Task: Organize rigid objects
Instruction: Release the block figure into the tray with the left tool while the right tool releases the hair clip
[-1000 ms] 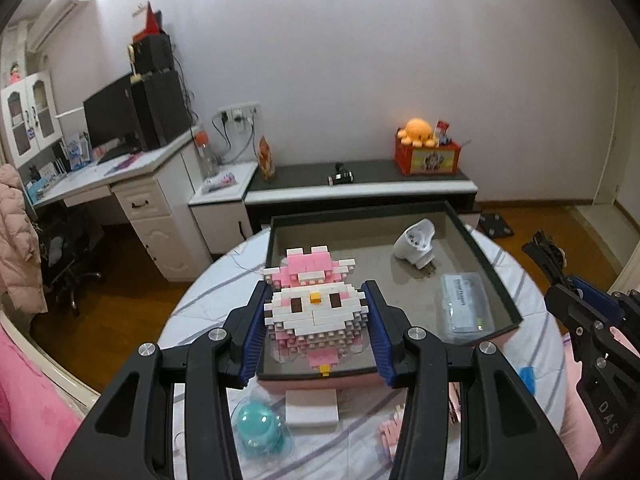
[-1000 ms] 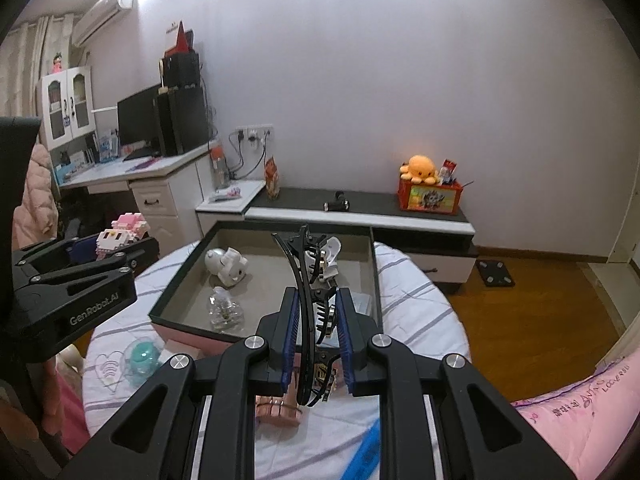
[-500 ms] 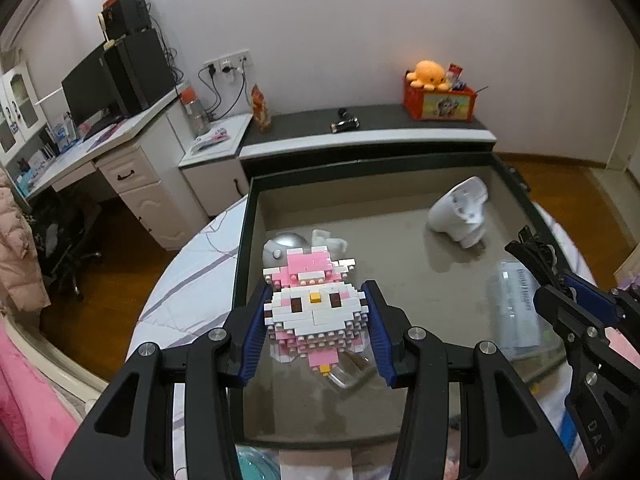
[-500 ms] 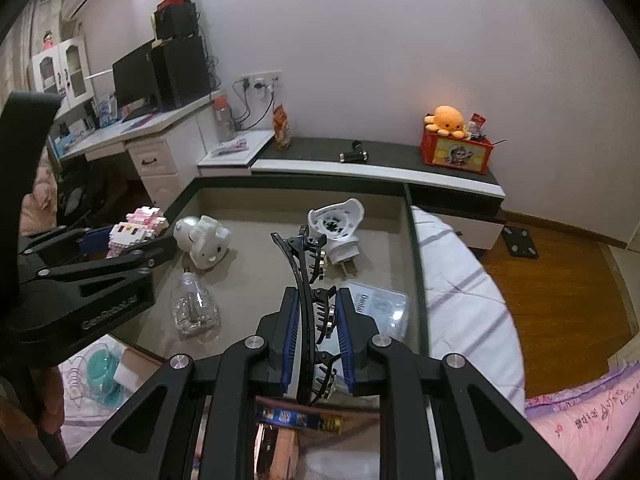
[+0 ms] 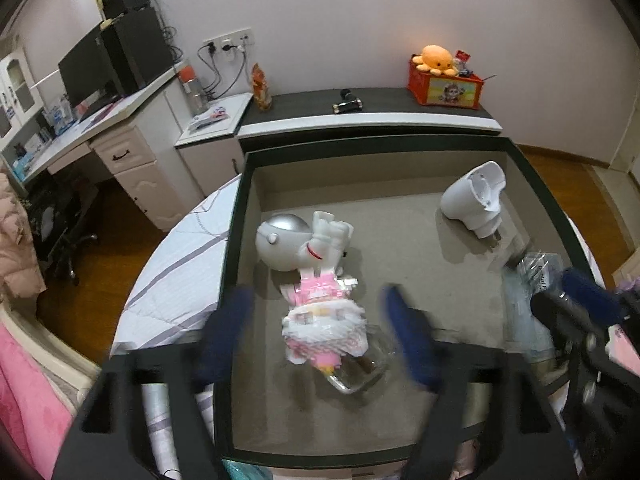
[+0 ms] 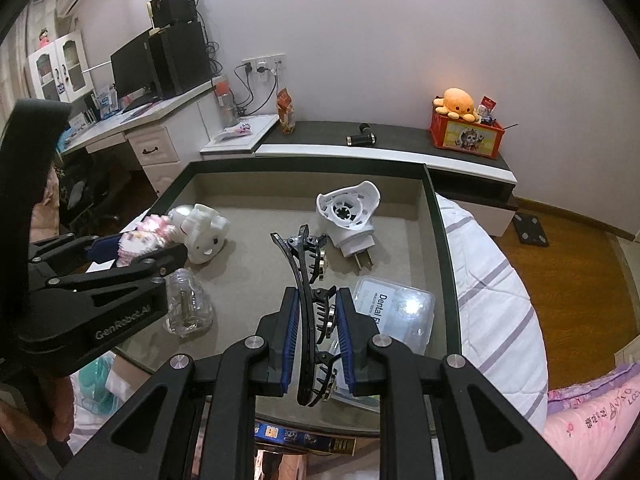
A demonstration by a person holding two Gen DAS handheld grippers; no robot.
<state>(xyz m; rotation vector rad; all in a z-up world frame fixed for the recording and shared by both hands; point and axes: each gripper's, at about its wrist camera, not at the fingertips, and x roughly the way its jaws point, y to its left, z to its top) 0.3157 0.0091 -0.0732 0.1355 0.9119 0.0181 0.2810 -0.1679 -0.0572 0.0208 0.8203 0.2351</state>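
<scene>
Five things lie in the dark-rimmed tray point(image 6: 434, 216): block toy point(image 5: 322, 320), white figure point(image 6: 202, 232), bottle point(image 6: 188, 304), plug point(image 6: 350, 214), clear box point(image 6: 400, 312). Left gripper point(image 5: 320, 332) jaws are spreading around the toy; right gripper point(image 6: 318, 340) jaws are opening, hair clip point(image 6: 306, 280) between them. Far middle is bare.

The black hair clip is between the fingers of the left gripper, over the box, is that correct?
Not quite: the black hair clip is between the fingers of the right gripper, whose jaws are opening, over the box. The right wrist view shows it.

Black hand-held gripper point(image 6: 318, 336), blue pads point(image 6: 291, 332) (silver screws, white "GenRobot.AI" lettering)
</scene>
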